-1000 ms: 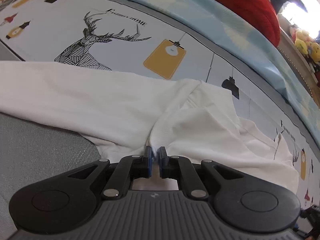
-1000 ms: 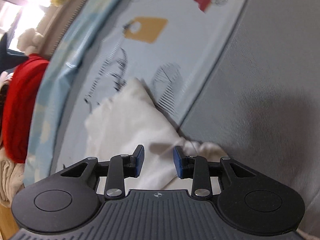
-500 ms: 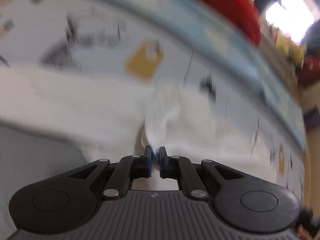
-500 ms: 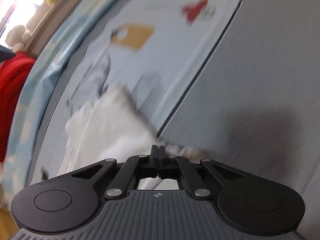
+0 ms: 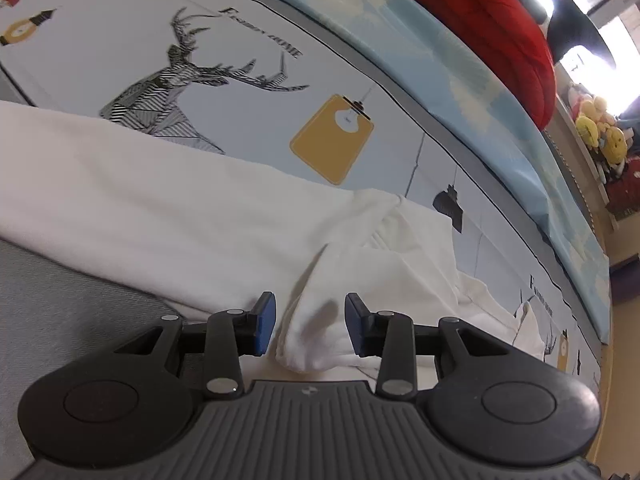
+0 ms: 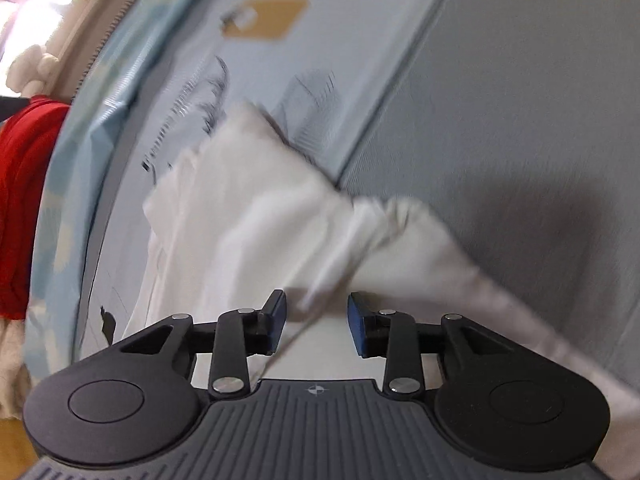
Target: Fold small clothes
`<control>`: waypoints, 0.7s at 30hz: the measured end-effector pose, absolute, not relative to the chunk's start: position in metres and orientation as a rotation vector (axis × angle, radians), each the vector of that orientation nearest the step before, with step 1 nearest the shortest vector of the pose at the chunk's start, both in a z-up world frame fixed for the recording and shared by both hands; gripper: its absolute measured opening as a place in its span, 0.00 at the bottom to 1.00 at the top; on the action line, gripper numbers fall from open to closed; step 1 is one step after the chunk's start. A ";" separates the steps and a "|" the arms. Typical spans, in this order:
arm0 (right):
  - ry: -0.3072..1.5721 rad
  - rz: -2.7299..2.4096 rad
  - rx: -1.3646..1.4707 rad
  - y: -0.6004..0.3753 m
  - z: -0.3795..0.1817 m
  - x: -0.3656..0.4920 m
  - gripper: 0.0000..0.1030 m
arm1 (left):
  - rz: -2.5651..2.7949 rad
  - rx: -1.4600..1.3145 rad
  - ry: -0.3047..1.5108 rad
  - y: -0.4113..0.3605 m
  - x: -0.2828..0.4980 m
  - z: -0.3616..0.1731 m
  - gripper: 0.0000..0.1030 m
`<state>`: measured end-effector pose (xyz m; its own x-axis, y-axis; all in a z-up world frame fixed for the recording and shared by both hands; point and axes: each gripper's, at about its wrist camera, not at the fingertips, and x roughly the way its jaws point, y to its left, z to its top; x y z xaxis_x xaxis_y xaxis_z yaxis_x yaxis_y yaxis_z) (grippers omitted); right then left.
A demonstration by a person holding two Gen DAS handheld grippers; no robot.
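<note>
Bed [image 5: 60, 320] with grey cover on near side. Pale sheet [image 5: 248, 32] spread on top, printed with deer head [image 5: 172, 88], yellow tags, small black shapes. White garment [image 5: 180, 216] lying flat across sheet and grey part, bunched and creased toward one end. Light blue blanket [image 5: 460, 72] along far edge of bed. Red bundle [image 5: 488, 12] resting on blue blanket. In right view, white cloth blurred.
</note>
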<state>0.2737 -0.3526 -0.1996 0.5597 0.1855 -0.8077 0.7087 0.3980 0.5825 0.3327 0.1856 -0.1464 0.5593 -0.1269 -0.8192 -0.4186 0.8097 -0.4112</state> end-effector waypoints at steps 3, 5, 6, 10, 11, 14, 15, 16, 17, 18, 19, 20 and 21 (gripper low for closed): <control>0.920 -0.427 1.140 -0.362 -0.196 0.275 0.34 | 0.166 -0.614 0.972 0.183 0.336 -0.149 0.41; 0.899 -0.441 1.118 -0.369 -0.194 0.277 0.18 | 0.152 -0.597 0.968 0.180 0.338 -0.149 0.40; 0.894 -0.447 1.112 -0.371 -0.193 0.276 0.05 | 0.150 -0.579 0.968 0.178 0.339 -0.148 0.39; 0.846 -0.463 1.079 -0.373 -0.183 0.272 0.04 | 0.149 -0.496 0.985 0.168 0.342 -0.151 0.06; 0.836 -0.476 1.062 -0.375 -0.180 0.271 0.04 | 0.150 -0.461 0.995 0.165 0.342 -0.151 0.00; 0.837 -0.516 1.046 -0.381 -0.179 0.269 0.04 | 0.199 -0.425 0.964 0.167 0.336 -0.146 0.00; 0.849 -0.528 1.051 -0.383 -0.181 0.270 0.04 | 0.205 -0.427 0.969 0.169 0.336 -0.145 0.00; 0.854 -0.544 1.058 -0.385 -0.183 0.266 0.04 | 0.226 -0.411 0.988 0.170 0.336 -0.146 0.00; 0.856 -0.559 1.053 -0.386 -0.184 0.265 0.04 | 0.244 -0.397 1.005 0.171 0.335 -0.149 0.00; 0.861 -0.564 1.042 -0.387 -0.184 0.264 0.05 | 0.253 -0.409 1.019 0.174 0.334 -0.151 0.00; 0.865 -0.569 1.036 -0.387 -0.183 0.264 0.05 | 0.249 -0.437 1.016 0.176 0.333 -0.152 0.00; 0.865 -0.575 1.026 -0.387 -0.181 0.263 0.05 | 0.235 -0.461 1.008 0.177 0.332 -0.150 0.00; 0.864 -0.583 1.010 -0.385 -0.178 0.262 0.06 | 0.214 -0.473 1.000 0.177 0.332 -0.147 0.01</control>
<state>0.2623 -0.3852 -0.1779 0.5456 -0.0340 -0.8374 0.7639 0.4311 0.4802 0.3319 0.1770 -0.1470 0.5305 -0.0405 -0.8467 -0.3841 0.8790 -0.2827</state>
